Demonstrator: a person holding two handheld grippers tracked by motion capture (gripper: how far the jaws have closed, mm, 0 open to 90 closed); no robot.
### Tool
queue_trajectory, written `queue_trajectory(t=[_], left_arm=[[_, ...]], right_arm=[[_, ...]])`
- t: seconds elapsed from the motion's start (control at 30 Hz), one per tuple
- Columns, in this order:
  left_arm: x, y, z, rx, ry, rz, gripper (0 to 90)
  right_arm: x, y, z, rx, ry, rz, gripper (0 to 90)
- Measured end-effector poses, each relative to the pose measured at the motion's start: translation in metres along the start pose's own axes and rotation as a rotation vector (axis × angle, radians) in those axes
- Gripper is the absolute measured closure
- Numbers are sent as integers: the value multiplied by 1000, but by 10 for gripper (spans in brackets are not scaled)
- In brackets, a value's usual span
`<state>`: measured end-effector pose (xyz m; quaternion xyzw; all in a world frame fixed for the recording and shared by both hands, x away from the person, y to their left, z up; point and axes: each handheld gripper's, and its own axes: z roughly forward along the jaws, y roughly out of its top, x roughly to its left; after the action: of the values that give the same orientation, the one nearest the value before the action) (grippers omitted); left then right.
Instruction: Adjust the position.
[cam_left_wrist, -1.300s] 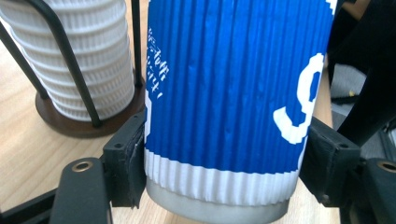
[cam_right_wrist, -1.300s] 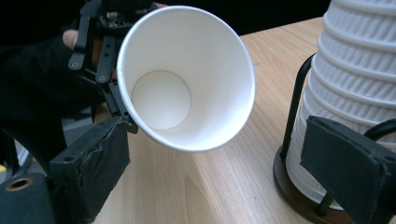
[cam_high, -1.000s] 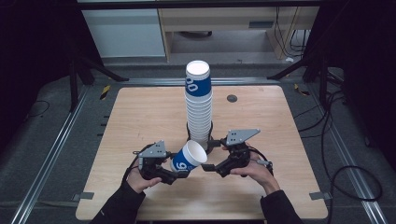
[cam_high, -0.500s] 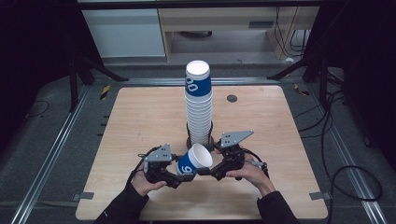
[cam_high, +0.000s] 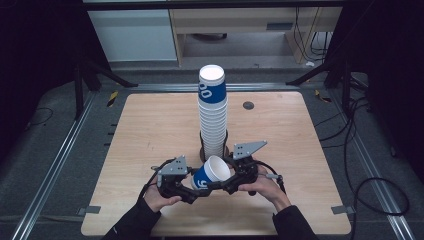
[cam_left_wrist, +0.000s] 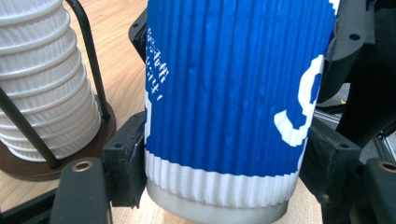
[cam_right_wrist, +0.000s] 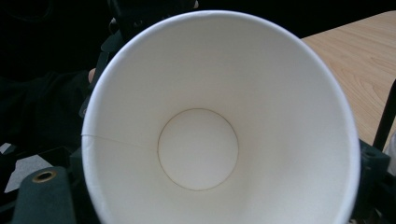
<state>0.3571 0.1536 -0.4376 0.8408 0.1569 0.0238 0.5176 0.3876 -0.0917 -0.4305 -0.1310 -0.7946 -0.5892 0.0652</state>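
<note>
Wooden tabletop (cam_high: 150, 130), pale, set among dark floor and rails. Tall stack of cups (cam_high: 213, 115) upright in a wire holder (cam_high: 204, 145) on a round base, mid-tabletop. Just in front, toward the near edge: a single blue-and-white cup (cam_high: 210, 175), lifted, tilted, mouth toward the right. Left tongs (cam_high: 192, 187) pinching its ribbed blue wall near the bottom, pads pressed on either side. Right tongs (cam_high: 231, 181) at the rim, just been closing around the open mouth; whether pressing, cannot tell.
</note>
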Motion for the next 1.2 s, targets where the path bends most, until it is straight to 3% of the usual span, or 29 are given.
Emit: queue_trajectory(t=[0.27,0.53,0.63,0.87,1.2], left_arm=[[-1,0,0,32,8,4,236],[5,-3,-6,43,38,-16,210],[10,-4,-11,38,67,-27,205],[26,-10,-25,47,170,-99,191],[44,-21,-34,58,255,-169,172]], right_arm=[[3,3,-4,-8,-14,-27,177],[0,10,-29,-42,-104,-42,200],[-1,11,-37,-48,-147,-47,200],[-6,10,-49,-24,-256,-41,199],[-13,10,-62,-20,-390,-14,198]])
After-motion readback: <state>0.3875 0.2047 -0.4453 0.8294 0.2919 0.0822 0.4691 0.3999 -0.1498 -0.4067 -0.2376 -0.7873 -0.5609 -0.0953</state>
